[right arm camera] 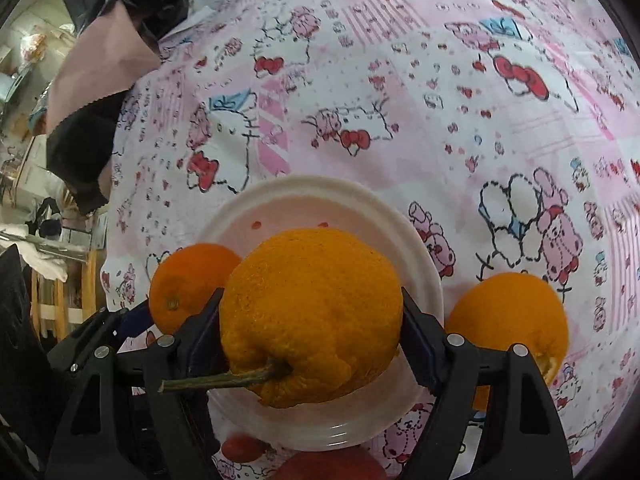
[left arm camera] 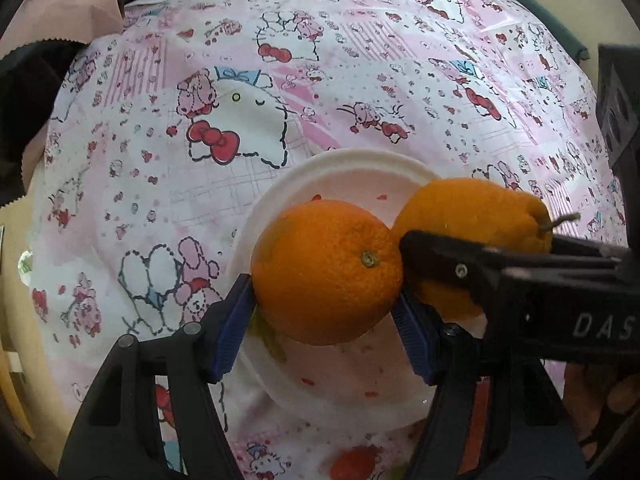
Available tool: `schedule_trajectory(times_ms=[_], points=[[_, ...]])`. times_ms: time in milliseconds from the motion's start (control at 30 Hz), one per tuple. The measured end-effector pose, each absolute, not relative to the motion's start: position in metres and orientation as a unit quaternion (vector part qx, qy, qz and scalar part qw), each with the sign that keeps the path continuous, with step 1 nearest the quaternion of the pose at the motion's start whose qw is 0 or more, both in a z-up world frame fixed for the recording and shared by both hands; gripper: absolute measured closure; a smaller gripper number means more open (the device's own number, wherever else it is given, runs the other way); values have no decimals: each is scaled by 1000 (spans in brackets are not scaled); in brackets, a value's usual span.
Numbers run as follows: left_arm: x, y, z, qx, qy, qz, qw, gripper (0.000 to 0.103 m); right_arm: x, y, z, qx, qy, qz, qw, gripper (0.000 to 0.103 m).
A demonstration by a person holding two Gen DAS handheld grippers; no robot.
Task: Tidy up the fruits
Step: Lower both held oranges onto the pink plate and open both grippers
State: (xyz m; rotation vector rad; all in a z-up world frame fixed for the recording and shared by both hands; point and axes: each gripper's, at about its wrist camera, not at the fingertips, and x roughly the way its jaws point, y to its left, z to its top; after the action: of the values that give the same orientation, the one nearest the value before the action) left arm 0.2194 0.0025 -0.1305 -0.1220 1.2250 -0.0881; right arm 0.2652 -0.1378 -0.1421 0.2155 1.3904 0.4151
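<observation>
A: What is each gripper carrying?

B: The left gripper (left arm camera: 326,308) is clamped on a smooth, round orange (left arm camera: 326,270) between blue ribbed pads. The right gripper (right arm camera: 310,334) is clamped on a bumpy, knobbly-necked orange (right arm camera: 310,316) with a woody green stem (right arm camera: 218,380).

A: And the container?

B: A shallow white plate (right arm camera: 424,276), thin and glossy with small red marks inside, lies beneath both fruits on the tabletop. Whether either fruit touches it, I cannot tell.

A: Anything else?

B: A third orange (right arm camera: 508,320) rests on the shiny pink cartoon-print tablecloth (right arm camera: 400,80), just beside the plate's rim.
</observation>
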Motion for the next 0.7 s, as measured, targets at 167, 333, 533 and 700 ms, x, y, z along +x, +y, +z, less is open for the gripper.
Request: schedule_trajectory(times_ms=[167,333,533,700], points=[[221,2,-134,-62,572,-37,817,37,265,-138,-145,93,634,182,746,21],[221,4,-135,-71,575,-35,815,36,264,-136,-146,92,634,180,746,19],[220,2,-126,-54,564,-33,823,31,265,-138,-144,108,629,184,748,17],[218,3,-116,-59,553,-35,830,23,268,-146,-130,122,609,188,761,13]])
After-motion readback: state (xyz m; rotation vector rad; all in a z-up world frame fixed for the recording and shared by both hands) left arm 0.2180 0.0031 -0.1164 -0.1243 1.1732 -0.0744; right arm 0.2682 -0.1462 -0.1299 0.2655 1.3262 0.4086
